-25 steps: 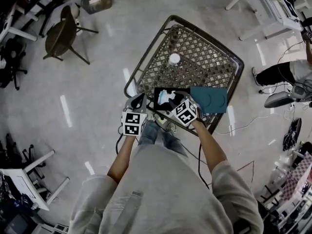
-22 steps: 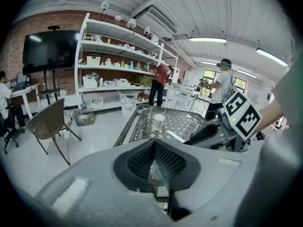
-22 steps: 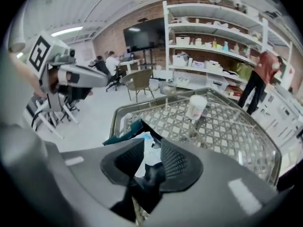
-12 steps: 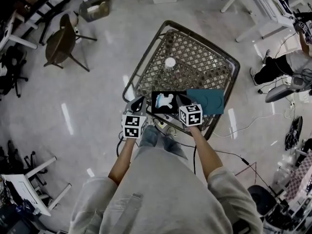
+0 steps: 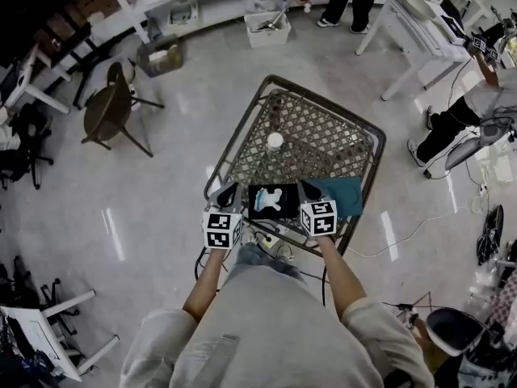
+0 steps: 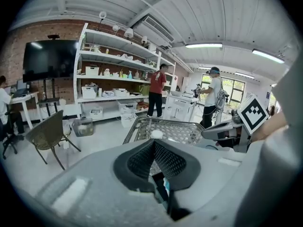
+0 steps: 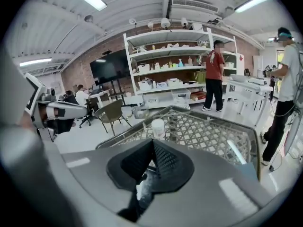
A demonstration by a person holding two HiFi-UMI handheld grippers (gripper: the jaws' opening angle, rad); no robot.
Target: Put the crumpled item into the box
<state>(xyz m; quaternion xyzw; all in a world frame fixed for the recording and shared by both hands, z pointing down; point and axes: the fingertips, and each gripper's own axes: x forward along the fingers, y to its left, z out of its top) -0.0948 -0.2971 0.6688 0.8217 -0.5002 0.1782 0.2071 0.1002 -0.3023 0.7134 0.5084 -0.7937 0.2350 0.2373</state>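
A black box [image 5: 258,210] sits at the near edge of the metal lattice table [image 5: 323,136]. In it lies the crumpled white item [image 5: 275,198], with a pale blue scrap beside it. My right gripper [image 5: 304,187] hovers at the box's right side, shut. Its jaws have just been closing with nothing between them. In the right gripper view the right gripper [image 7: 152,144] shows its pads meeting, with the white item [image 7: 142,189] below them. My left gripper [image 5: 229,190] hangs at the box's left side. In the left gripper view the left gripper [image 6: 154,144] is shut and holds nothing.
A teal lid [image 5: 346,194] lies right of the box. A white cup [image 5: 275,141] stands mid-table. Cables trail on the floor under the near edge. A brown chair [image 5: 109,111] stands at the left, with shelves and standing people beyond the table.
My right gripper has drawn back from over the box to its right side, rolled upright and closed. The crumpled item stays in the box. Both grippers have risen a little.
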